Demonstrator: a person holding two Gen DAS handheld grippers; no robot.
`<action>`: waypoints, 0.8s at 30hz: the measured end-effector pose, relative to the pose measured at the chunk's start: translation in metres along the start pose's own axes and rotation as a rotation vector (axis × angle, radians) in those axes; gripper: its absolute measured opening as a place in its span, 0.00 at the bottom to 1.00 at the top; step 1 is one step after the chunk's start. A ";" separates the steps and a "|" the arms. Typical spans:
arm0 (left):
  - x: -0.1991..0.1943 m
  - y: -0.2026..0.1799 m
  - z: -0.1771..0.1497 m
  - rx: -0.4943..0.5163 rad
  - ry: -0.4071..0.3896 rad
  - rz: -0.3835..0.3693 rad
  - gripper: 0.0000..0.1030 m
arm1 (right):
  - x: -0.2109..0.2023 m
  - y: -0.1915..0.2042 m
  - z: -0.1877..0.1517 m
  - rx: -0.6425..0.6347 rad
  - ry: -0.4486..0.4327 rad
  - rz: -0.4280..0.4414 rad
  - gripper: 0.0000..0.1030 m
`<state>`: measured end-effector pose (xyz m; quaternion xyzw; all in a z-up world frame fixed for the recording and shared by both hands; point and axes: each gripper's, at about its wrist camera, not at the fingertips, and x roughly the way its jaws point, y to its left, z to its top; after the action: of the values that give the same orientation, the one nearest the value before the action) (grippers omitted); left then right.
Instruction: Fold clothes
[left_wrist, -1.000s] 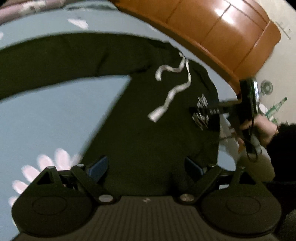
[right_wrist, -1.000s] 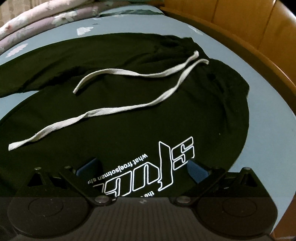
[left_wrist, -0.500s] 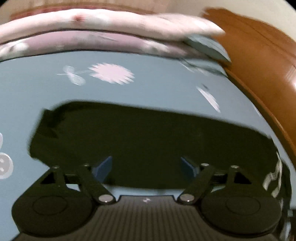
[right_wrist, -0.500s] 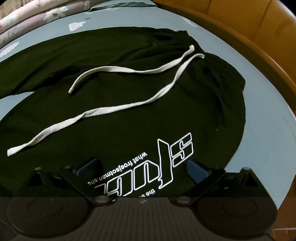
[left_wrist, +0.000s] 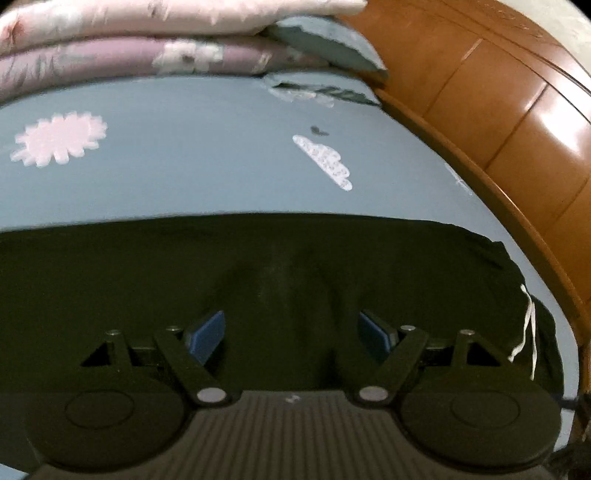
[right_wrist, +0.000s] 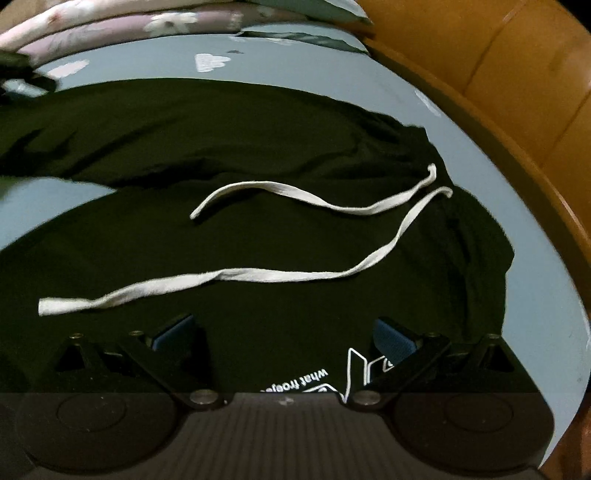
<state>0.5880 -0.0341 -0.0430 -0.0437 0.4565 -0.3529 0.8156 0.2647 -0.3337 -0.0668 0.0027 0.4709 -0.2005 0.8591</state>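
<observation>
My left gripper (left_wrist: 291, 332) and right gripper (right_wrist: 284, 338) both gape wide, holding nothing, over the black trousers (right_wrist: 258, 177) spread on the bed (left_wrist: 184, 166). Drawstrings (right_wrist: 229, 277) trail toward nine o'clock; I'd pinch cloth only.

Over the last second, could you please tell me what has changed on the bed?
The left tongs swung from the waistband area to the far trouser leg and closed in on it. The right tongs crept forward over the printed lettering. Both stay open, gripping nothing. The black trousers and white drawstring lie unmoved.
</observation>
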 end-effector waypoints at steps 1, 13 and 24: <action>0.005 -0.002 -0.002 -0.025 0.024 -0.064 0.75 | 0.000 -0.001 -0.001 -0.003 0.001 0.000 1.00; -0.007 0.041 -0.017 -0.094 -0.019 0.036 0.76 | 0.017 -0.014 -0.008 0.107 0.015 0.065 1.00; -0.007 0.101 0.000 -0.013 -0.053 0.419 0.76 | 0.020 -0.018 -0.011 0.160 0.025 0.061 1.00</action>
<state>0.6401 0.0452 -0.0776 0.0376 0.4361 -0.1715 0.8826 0.2591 -0.3553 -0.0862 0.0883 0.4638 -0.2113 0.8558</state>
